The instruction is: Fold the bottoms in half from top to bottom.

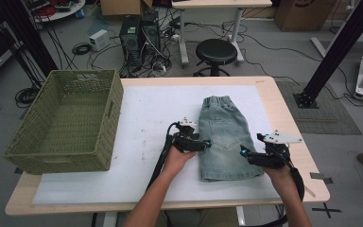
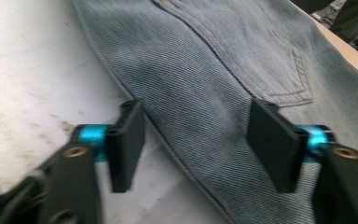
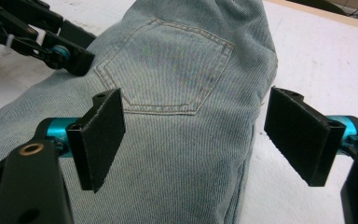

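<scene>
The folded denim shorts (image 1: 224, 138) are laid flat on the white mat (image 1: 142, 123), not yet gripped; the left gripper (image 1: 207, 144) is set part-open astride their edge, the right gripper (image 1: 244, 152) wide open; the basket (image 1: 66, 120) is left unused

The high view looks forward and down over the worktop (image 1: 146, 113); both tool views sit close over the denim shorts (image 1: 224, 142), which all three share.
</scene>
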A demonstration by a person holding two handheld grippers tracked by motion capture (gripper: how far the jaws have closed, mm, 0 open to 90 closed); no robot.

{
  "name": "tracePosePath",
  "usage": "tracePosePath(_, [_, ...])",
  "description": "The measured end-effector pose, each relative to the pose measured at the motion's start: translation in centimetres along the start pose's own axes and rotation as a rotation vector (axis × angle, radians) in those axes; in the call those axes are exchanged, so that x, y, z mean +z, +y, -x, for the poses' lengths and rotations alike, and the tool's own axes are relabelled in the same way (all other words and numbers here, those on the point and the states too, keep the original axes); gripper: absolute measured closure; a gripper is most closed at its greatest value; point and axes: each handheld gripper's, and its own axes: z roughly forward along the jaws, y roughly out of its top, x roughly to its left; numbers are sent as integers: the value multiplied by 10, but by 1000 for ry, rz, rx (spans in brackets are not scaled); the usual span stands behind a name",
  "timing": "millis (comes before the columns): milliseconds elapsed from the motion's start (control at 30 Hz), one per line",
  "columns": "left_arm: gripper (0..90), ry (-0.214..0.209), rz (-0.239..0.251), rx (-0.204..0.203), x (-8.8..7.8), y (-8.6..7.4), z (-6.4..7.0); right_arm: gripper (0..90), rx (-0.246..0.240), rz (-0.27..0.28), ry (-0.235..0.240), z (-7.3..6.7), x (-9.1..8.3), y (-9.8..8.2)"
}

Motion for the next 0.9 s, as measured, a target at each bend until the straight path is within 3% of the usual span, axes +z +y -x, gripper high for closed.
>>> tracePosePath(267, [680, -19, -13, -17, 3, -1, 3, 216, 15, -6, -18, 3, 2, -1])
tracePosePath(300, [733, -22, -15, -14, 3, -1, 4, 277, 27, -17, -28, 6, 5, -2])
tracePosePath(400, [812, -24, -8, -27, 3, -2, 5, 302, 37, -28, -38, 8, 9, -2])
tracePosePath(433, [823, -15, -4, -15, 2, -2, 7, 370, 45, -58, -45, 13, 15, -3])
tracePosePath(600, [831, -7, 24, -18, 0, -3, 8, 480, 94, -124, -60, 24, 30, -7])
tracePosePath(767, [834, -13, 49, -18, -3, -5, 6, 570, 145, -185, -11, 31, 43, -14])
tracePosePath(900, [835, -17, 63, -15, -4, -7, 6, 659, 167, -186, 5, 32, 46, -19])
